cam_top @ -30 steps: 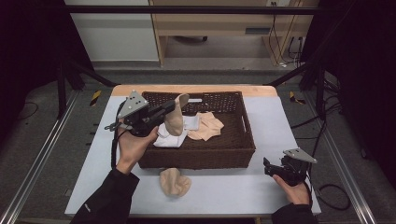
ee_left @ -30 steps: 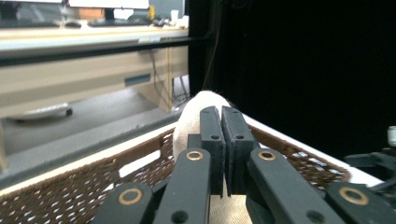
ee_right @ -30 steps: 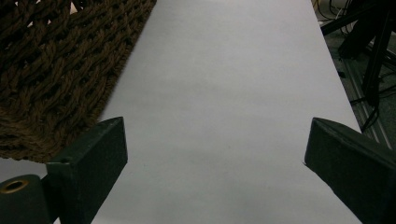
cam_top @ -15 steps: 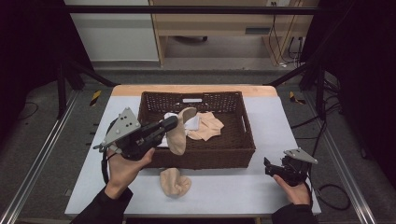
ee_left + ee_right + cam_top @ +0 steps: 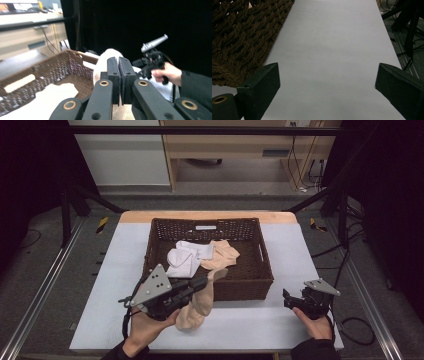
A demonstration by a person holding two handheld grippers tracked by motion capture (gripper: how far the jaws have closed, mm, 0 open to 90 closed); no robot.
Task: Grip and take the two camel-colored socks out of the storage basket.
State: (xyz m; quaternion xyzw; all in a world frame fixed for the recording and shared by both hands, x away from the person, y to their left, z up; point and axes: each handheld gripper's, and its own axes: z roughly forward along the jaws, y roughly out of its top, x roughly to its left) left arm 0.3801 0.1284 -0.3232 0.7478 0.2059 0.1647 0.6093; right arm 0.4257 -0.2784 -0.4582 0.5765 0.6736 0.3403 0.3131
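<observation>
Pressed together on a beige sock (image 5: pixel 204 296): fingers (image 5: pixel 113 75) of left gripper (image 5: pixel 209 278), sock hanging over table (image 5: pixel 120 250) just in front of wicker basket (image 5: pixel 260 280), lower end touching second beige sock (image 5: pixel 186 319) lying there. Spread wide, holding nothing: fingers (image 5: pixel 263 82) of right gripper (image 5: pixel 287 299), resting on table right of basket. Counted: three beige socks, one (image 5: pixel 222 256) in basket; one white sock (image 5: pixel 184 259) in basket; one basket.
</observation>
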